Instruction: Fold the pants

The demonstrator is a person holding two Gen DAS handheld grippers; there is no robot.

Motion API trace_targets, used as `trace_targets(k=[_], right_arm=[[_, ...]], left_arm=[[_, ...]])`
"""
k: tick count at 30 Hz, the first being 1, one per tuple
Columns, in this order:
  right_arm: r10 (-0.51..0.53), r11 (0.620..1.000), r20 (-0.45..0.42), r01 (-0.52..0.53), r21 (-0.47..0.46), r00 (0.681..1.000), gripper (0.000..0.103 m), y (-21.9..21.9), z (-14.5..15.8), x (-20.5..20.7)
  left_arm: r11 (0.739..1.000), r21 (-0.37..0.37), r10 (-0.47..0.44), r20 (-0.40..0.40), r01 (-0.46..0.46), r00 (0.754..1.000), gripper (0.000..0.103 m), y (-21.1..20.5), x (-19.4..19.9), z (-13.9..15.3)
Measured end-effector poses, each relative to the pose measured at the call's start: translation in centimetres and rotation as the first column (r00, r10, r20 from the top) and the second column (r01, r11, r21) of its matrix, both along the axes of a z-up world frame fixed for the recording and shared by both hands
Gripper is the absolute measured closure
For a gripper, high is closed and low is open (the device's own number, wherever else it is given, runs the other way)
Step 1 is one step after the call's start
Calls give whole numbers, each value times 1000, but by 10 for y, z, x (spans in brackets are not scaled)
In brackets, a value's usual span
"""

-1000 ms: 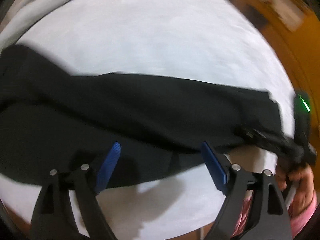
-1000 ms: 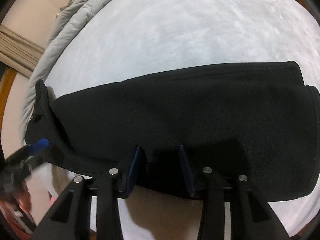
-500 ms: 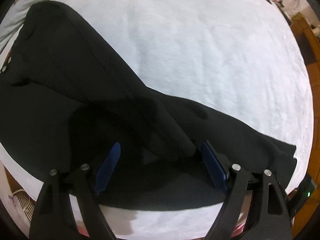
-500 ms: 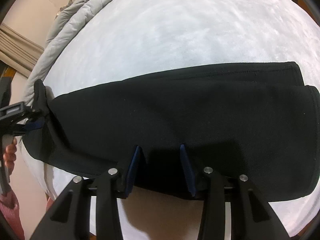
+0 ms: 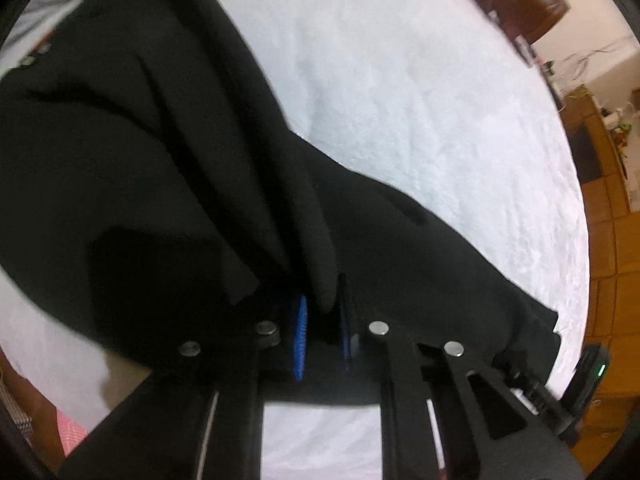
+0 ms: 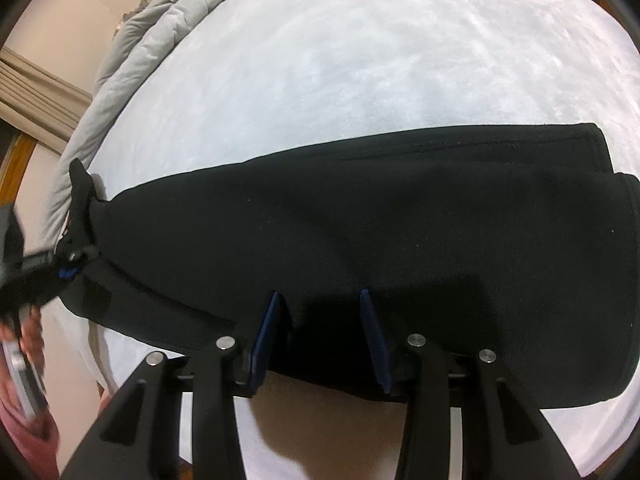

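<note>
Left hand-held gripper (image 5: pixel 322 330) pinches pants (image 5: pixel 168 168).

Left gripper (image 5: pixel 323 332) jaws nearly closed; right gripper (image 6: pixel 325 334) jaws apart.

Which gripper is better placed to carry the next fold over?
Left. The left gripper is shut on a bunched fold of the black fabric pants; the right gripper is open, its fingers over the near edge, gripping nothing.

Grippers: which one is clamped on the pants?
The left gripper: its blue pads pinch a fold of the pants. The right gripper stands open, gripping nothing.
</note>
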State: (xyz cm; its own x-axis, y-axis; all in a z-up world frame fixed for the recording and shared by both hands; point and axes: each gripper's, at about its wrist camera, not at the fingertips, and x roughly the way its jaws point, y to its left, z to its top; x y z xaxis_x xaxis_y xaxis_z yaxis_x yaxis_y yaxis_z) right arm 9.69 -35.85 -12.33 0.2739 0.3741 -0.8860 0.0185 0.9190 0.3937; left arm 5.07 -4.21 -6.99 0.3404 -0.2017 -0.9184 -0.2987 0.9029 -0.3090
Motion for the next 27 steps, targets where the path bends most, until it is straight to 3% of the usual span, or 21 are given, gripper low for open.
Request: trace_targets(k=[2,8,13,17,19,22,27], right_arm=[[10,1000,-6,-10,-13,1000,60,3,1,2],[74,983,18,-70,-168,997,59,35,22,6],[217,976,101,-218,0,971,59,99,49,10],[314,949,86,-316,8,945,59,155,38,15],[329,944,29,-328,-20,944,59,172,16,17],[344,936,64,-338,-97,937,59,179,4,13],[351,931,63,-342,-127,934,59,187,6,10]], left_arm=[[999,44,2,46,-4,999,94,-8,-26,2],[995,102,-3,103,-7,995,96,-26,-29,-22],[996,87,-8,116,-2,993,96,-26,-26,-23],[998,60,-19,119,12,993,95,-23,-24,-24],[998,56,-28,118,21,993,94,-19,-22,-25],[998,38,-48,110,44,993,89,-19,-17,-24],[998,36,-57,112,53,992,53,-2,-14,-10]])
